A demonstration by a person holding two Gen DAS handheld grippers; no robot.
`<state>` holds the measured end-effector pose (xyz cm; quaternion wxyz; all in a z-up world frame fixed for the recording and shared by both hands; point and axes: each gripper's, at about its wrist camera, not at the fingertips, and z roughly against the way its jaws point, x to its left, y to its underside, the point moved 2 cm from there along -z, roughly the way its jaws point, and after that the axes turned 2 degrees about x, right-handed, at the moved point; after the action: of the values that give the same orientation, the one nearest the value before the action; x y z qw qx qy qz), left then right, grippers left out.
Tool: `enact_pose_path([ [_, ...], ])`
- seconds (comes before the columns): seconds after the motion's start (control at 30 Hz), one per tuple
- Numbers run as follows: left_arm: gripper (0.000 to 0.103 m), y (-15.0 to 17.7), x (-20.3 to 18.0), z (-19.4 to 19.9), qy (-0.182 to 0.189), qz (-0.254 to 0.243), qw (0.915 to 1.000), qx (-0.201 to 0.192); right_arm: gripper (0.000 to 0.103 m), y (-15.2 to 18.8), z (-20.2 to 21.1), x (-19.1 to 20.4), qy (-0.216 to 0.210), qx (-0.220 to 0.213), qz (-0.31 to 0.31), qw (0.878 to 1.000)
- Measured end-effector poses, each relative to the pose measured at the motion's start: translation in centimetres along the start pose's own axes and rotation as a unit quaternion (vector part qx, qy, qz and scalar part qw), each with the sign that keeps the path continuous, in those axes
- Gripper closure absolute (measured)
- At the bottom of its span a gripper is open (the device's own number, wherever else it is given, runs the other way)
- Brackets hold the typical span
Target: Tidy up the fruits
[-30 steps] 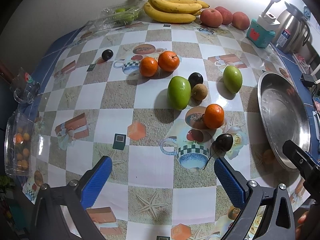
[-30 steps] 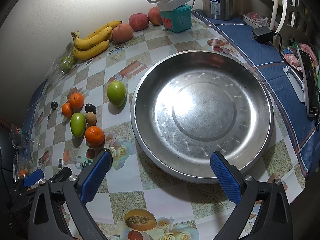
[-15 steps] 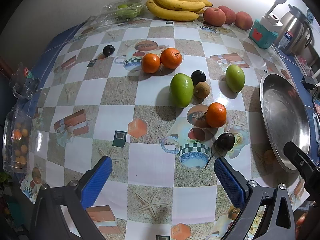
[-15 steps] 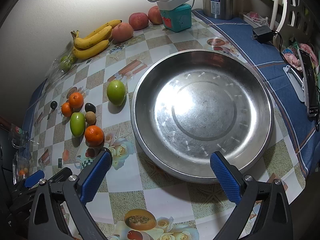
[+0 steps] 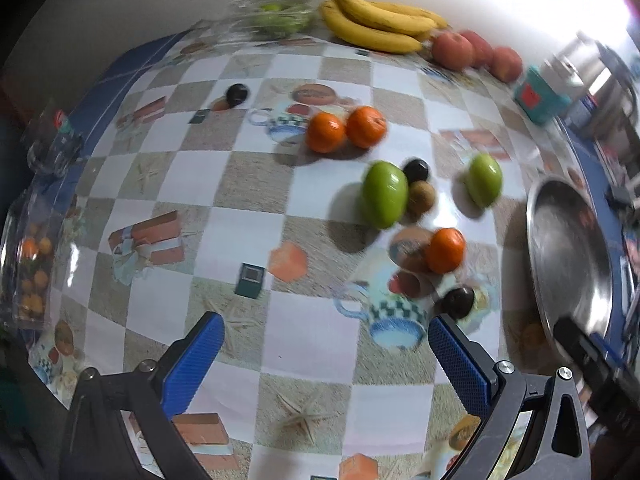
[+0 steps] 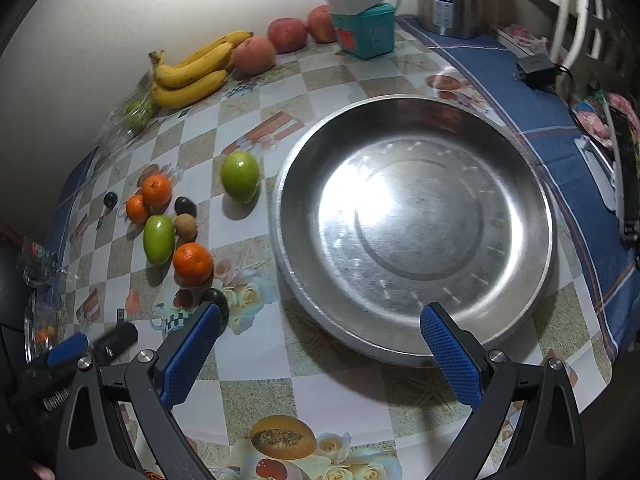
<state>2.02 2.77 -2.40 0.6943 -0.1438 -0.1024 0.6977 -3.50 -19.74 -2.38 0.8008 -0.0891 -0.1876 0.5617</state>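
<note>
The dark plum (image 5: pixel 458 302) lies on the surface just above my left tongs (image 5: pixel 324 354), by their right fingertip, nearer than my right tongs (image 6: pixel 318 344); both gape empty.

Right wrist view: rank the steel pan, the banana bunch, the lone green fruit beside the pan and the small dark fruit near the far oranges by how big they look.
1. Steel pan
2. Banana bunch
3. Lone green fruit
4. Small dark fruit

The bananas lie farther from the camera, so their true lead over the green fruit is probably greater.
</note>
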Motion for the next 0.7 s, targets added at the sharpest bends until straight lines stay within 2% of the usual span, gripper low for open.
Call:
enact_pose_path([
  [0.13, 0.000, -0.9, 1.1, 0.3, -0.001, 0.021, 0.9997, -0.010, 0.003, -0.1, -0.2, 1.4, -0.011, 0.010, 0.025, 1.000],
  [0.23, 0.000, -1.9, 1.6, 0.4, -0.002, 0.029, 0.9996, -0.002, 0.003, -0.5, -0.2, 3.0, -0.013, -0.010, 0.044, 0.999],
  [0.3, 0.000, -2.6, 1.8, 0.5, -0.003, 0.036, 0.9994, -0.001, 0.003, -0.8, -0.9, 3.6, 0.030, -0.001, 0.066, 0.997],
  [0.37, 0.000, -3.6, 2.0, 0.6, 0.003, 0.046, 0.9989, 0.001, 0.003, -1.1, -1.6, 4.1, 0.046, 0.034, 0.072, 0.996],
  [0.4, 0.000, -3.9, 2.1, 0.7, 0.005, 0.050, 0.9987, 0.000, 0.003, -1.4, -1.9, 4.3, 0.047, 0.038, 0.075, 0.995],
  [0.5, 0.000, -5.2, 2.6, 0.7, 0.014, 0.071, 0.9974, 0.006, 0.003, -2.2, -2.2, 5.9, 0.024, 0.017, 0.082, 0.996],
  [0.7, 0.000, -7.3, 3.6, 0.6, 0.001, 0.099, 0.9951, -0.004, 0.003, -3.3, -3.5, 8.1, 0.018, 0.026, 0.096, 0.995],
])
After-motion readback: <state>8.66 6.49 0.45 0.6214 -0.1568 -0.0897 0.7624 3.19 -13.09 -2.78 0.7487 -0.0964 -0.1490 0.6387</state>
